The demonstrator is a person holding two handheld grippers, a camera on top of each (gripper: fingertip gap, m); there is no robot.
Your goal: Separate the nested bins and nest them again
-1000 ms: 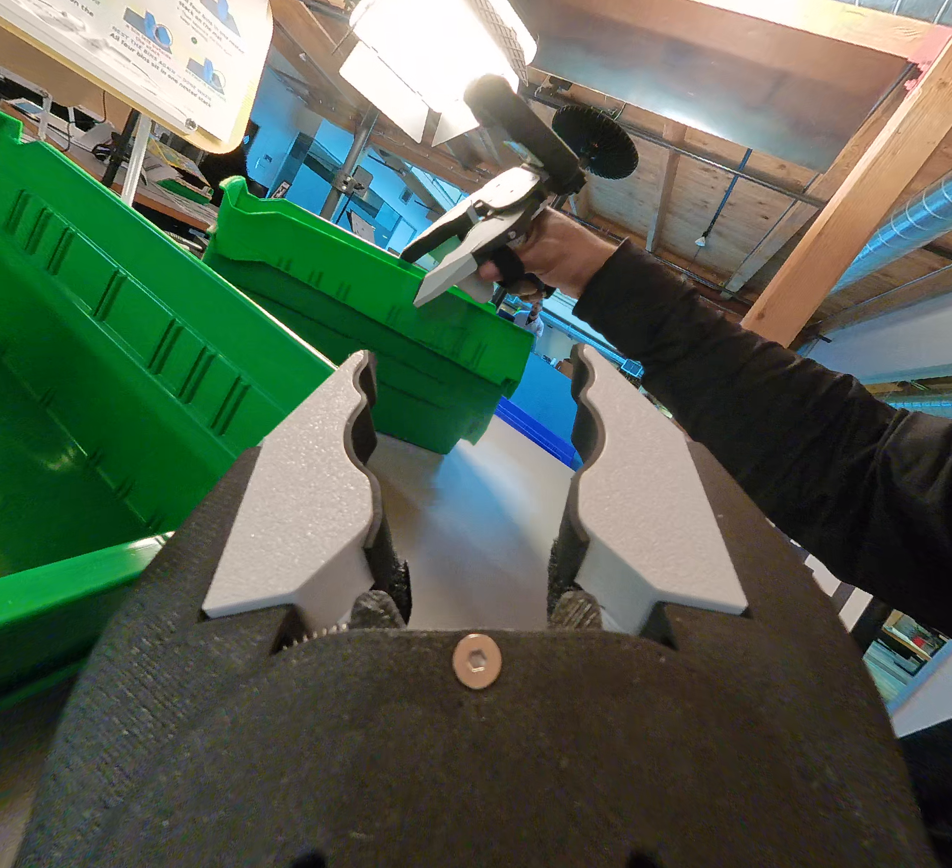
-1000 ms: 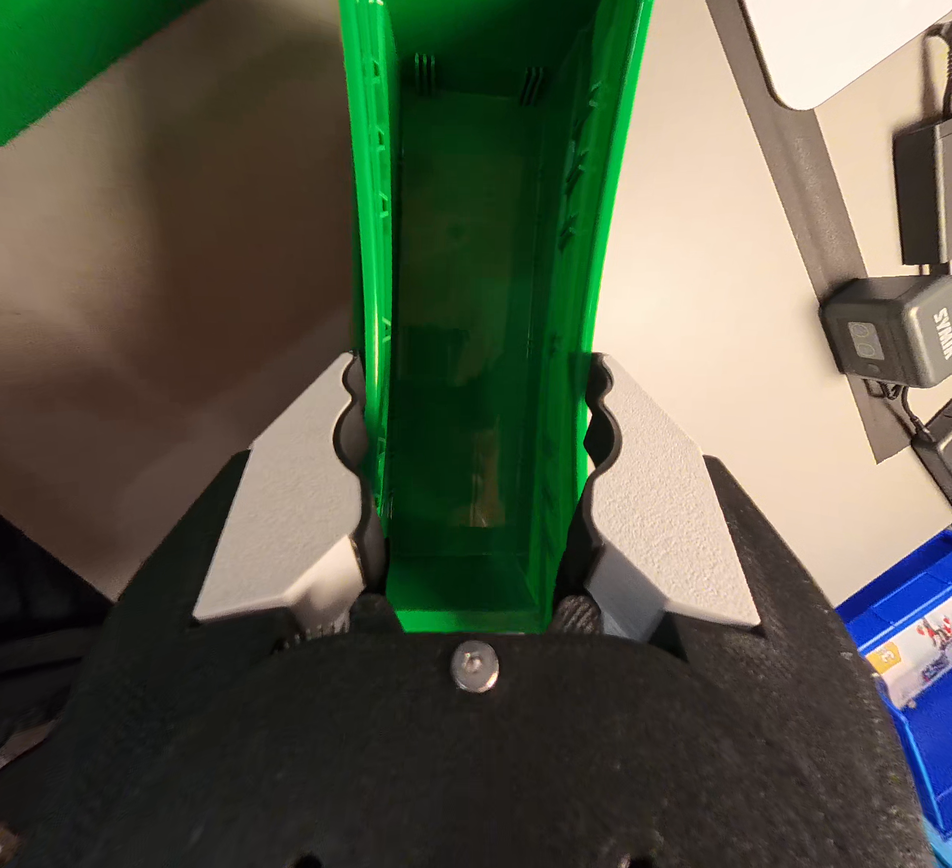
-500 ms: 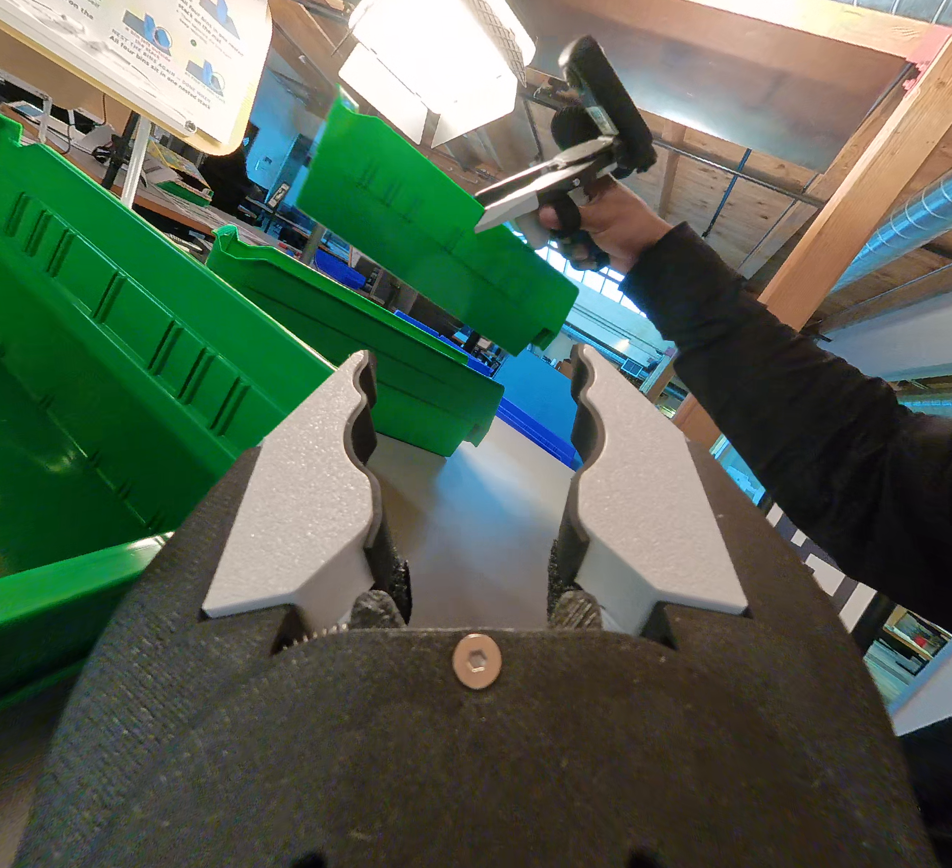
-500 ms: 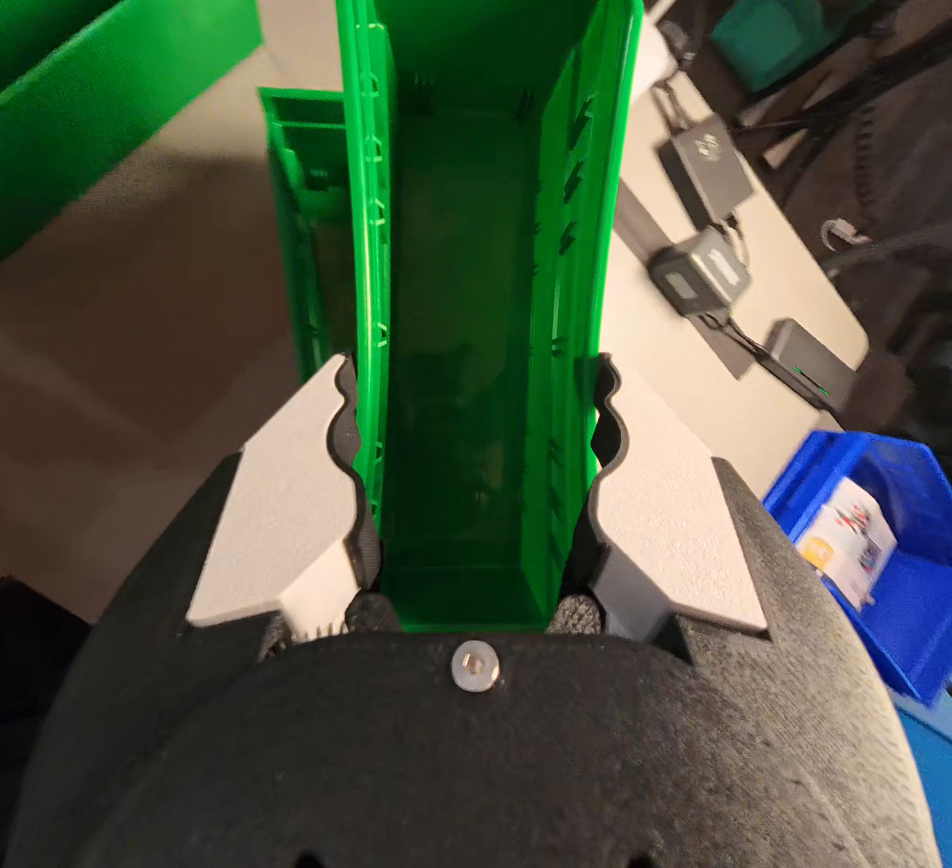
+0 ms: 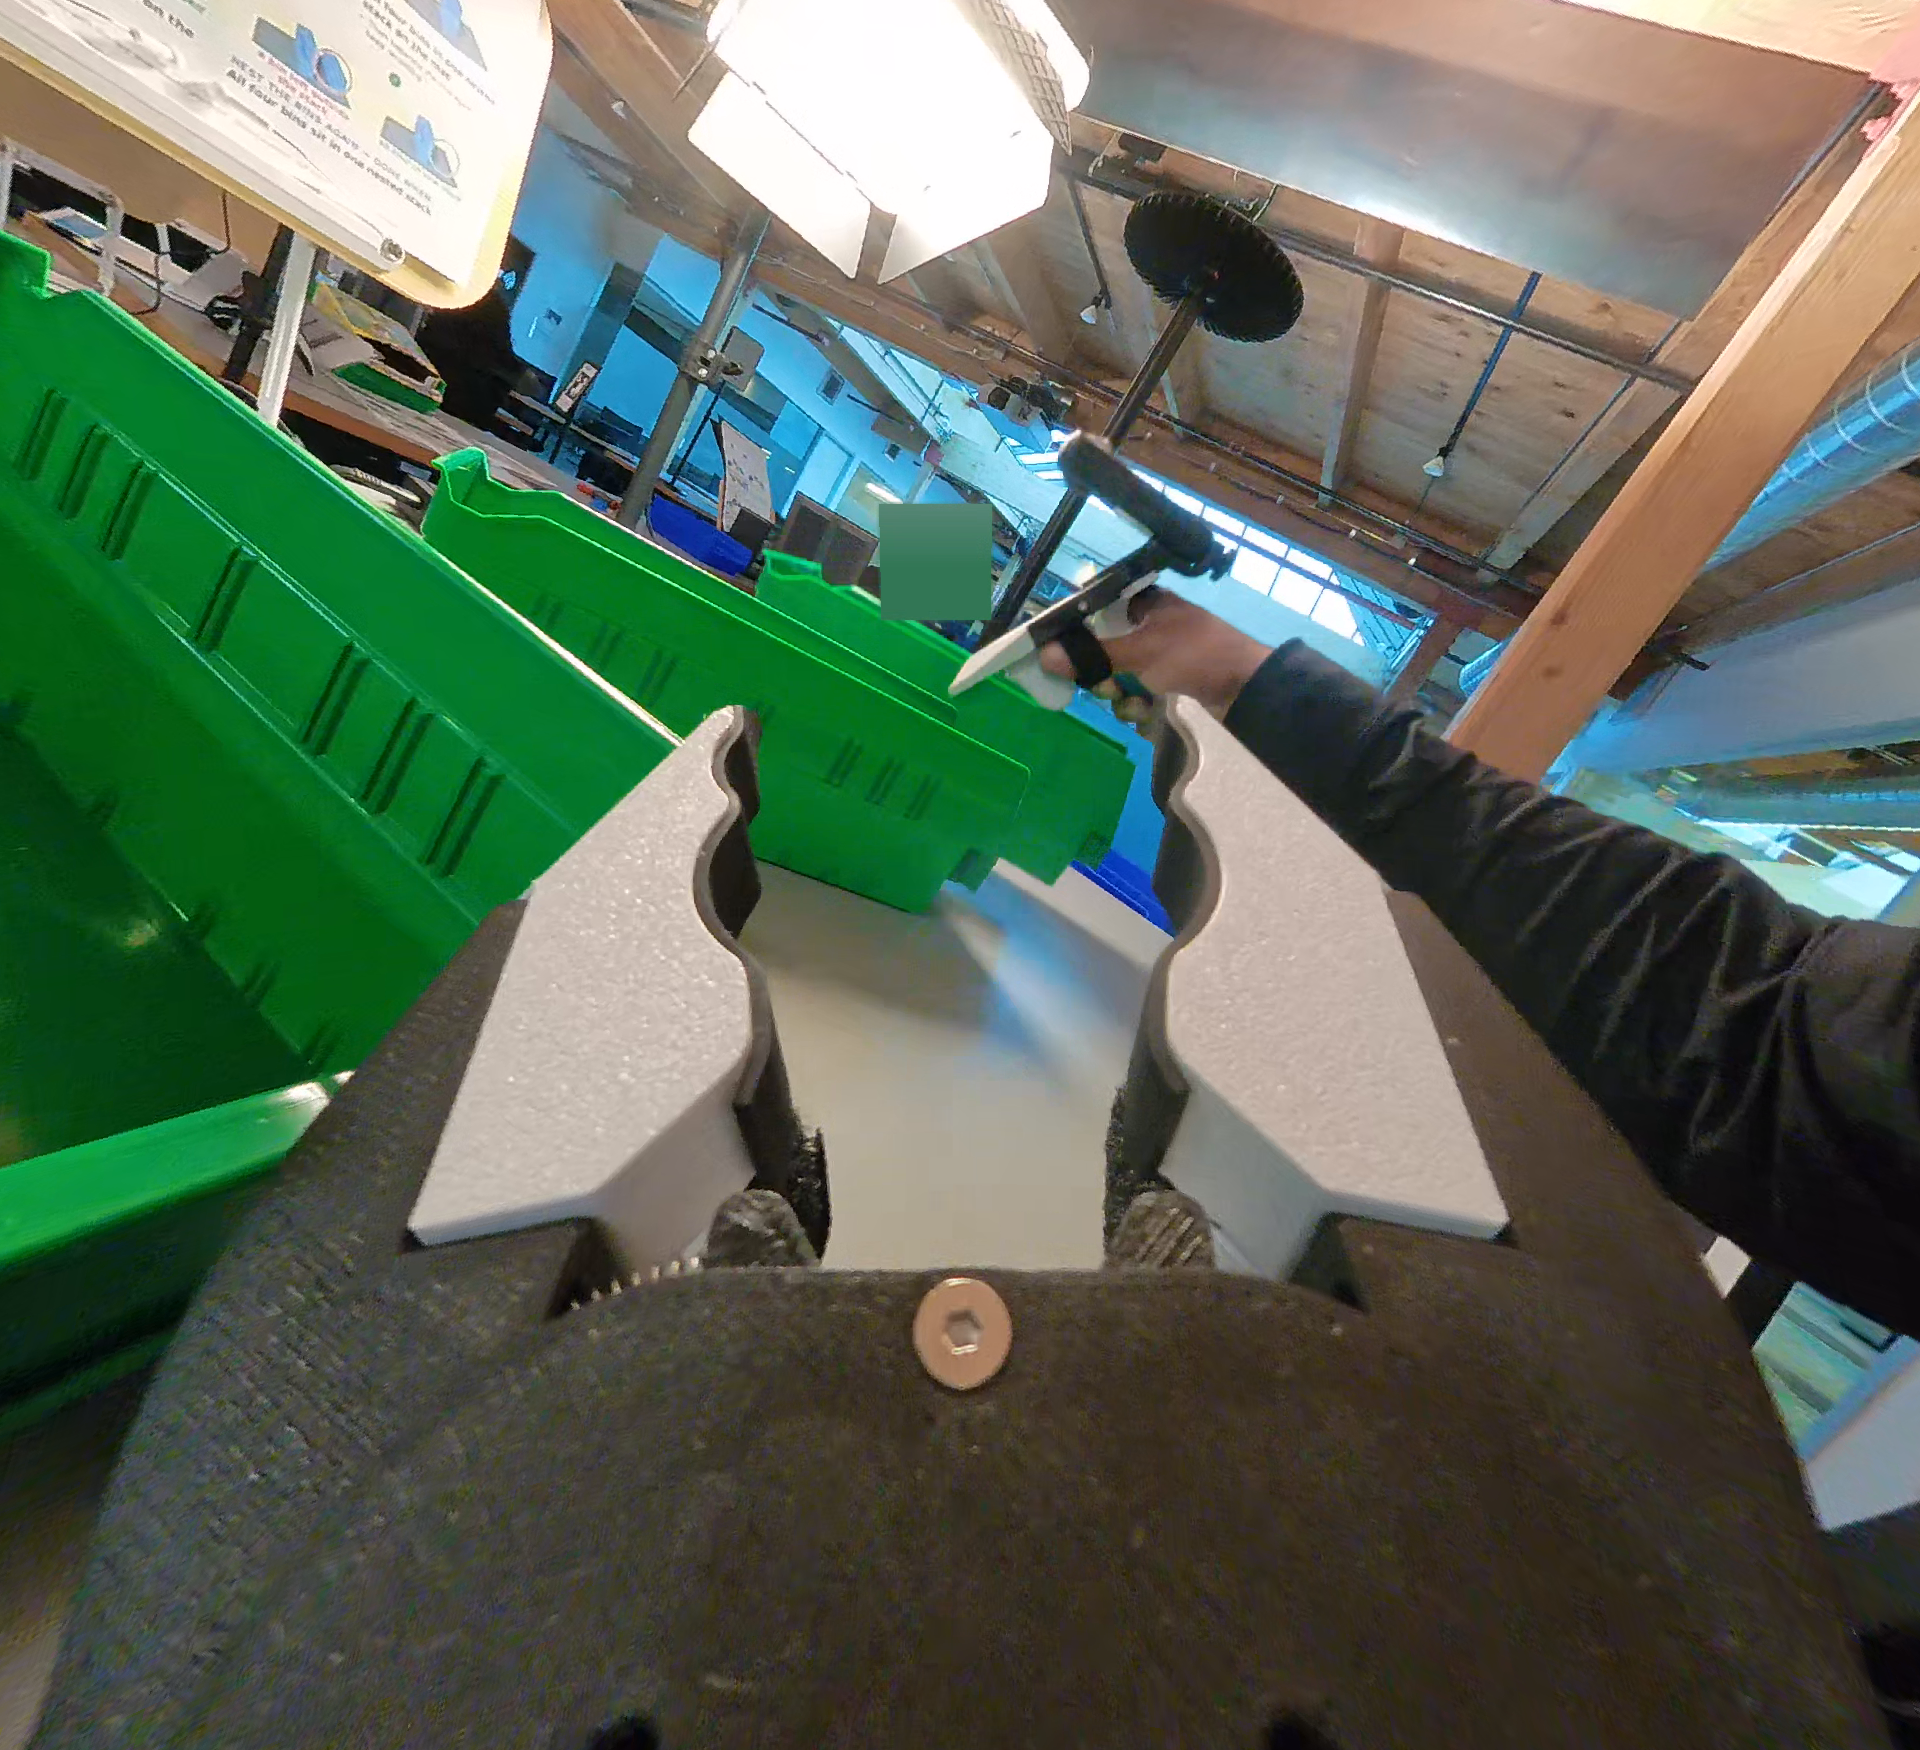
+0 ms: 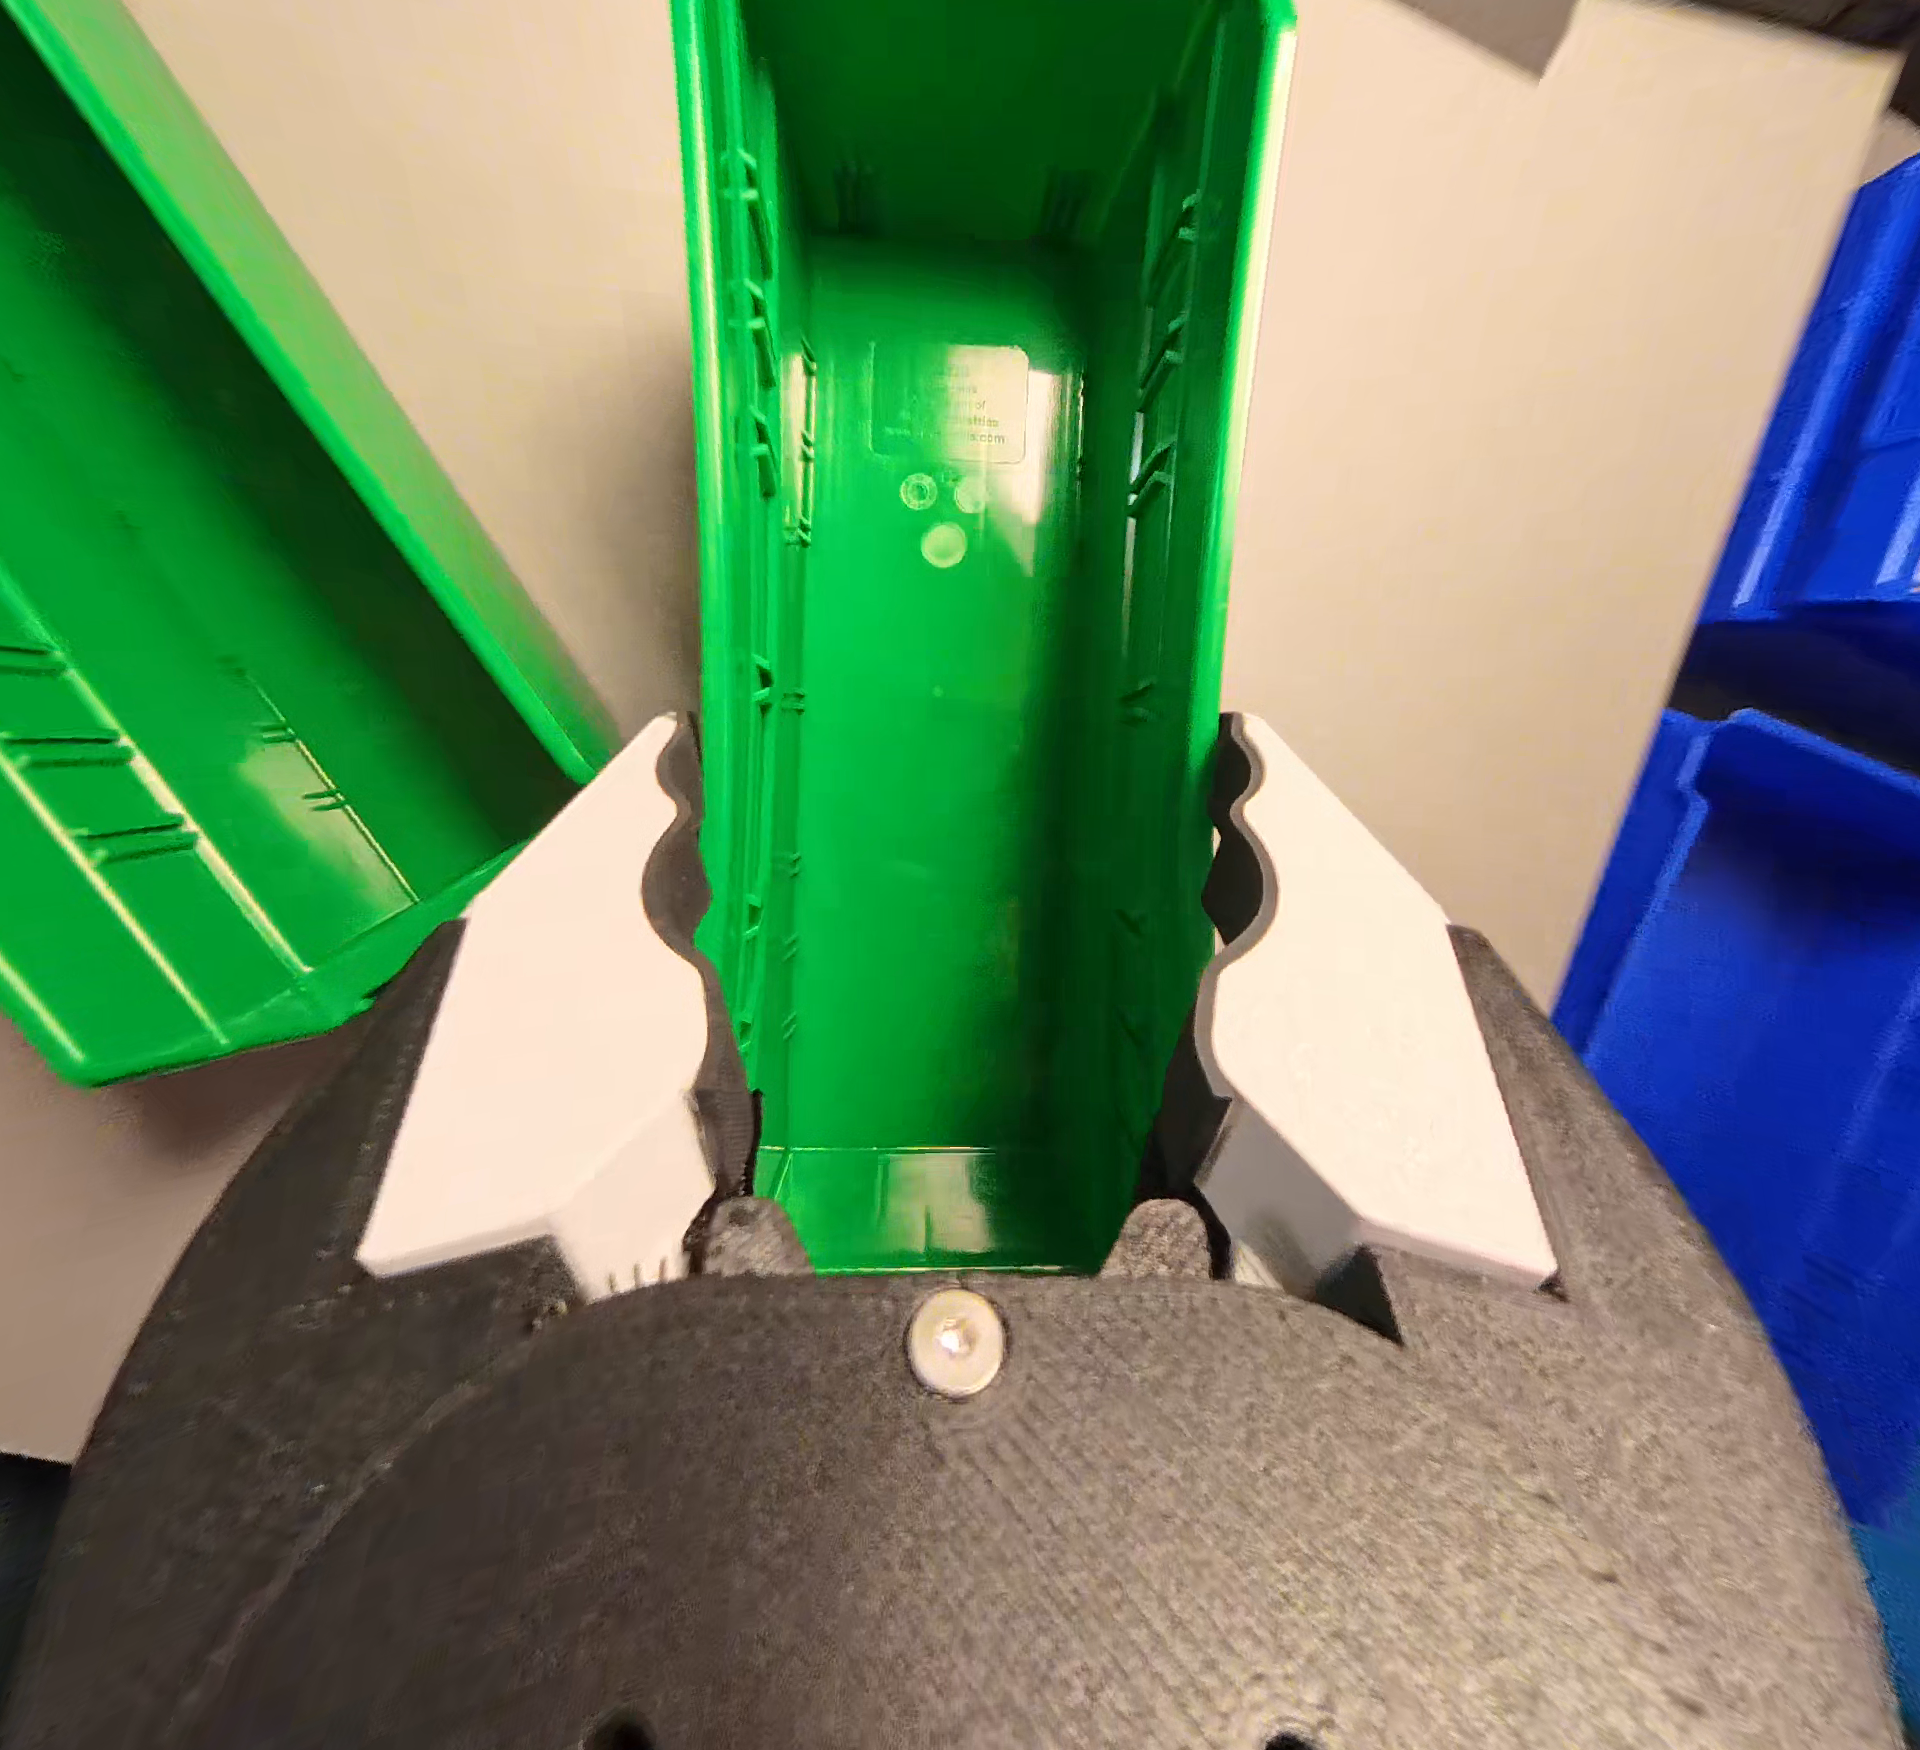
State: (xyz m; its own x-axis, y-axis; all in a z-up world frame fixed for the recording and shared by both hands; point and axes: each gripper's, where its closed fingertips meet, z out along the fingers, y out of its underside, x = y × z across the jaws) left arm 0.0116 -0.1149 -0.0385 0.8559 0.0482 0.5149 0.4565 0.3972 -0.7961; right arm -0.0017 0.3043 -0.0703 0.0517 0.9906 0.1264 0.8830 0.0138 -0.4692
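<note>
Waiting wide open and empty over the bench, the left tongs had green bins to their left and ahead. Ahead and right, the right tongs had brought the narrow green bin, aloft moments before, down beside another.

In the right view, the right tongs straddled that bin, pads against both walls. One separation seemed nearly finished, pending release.
</note>
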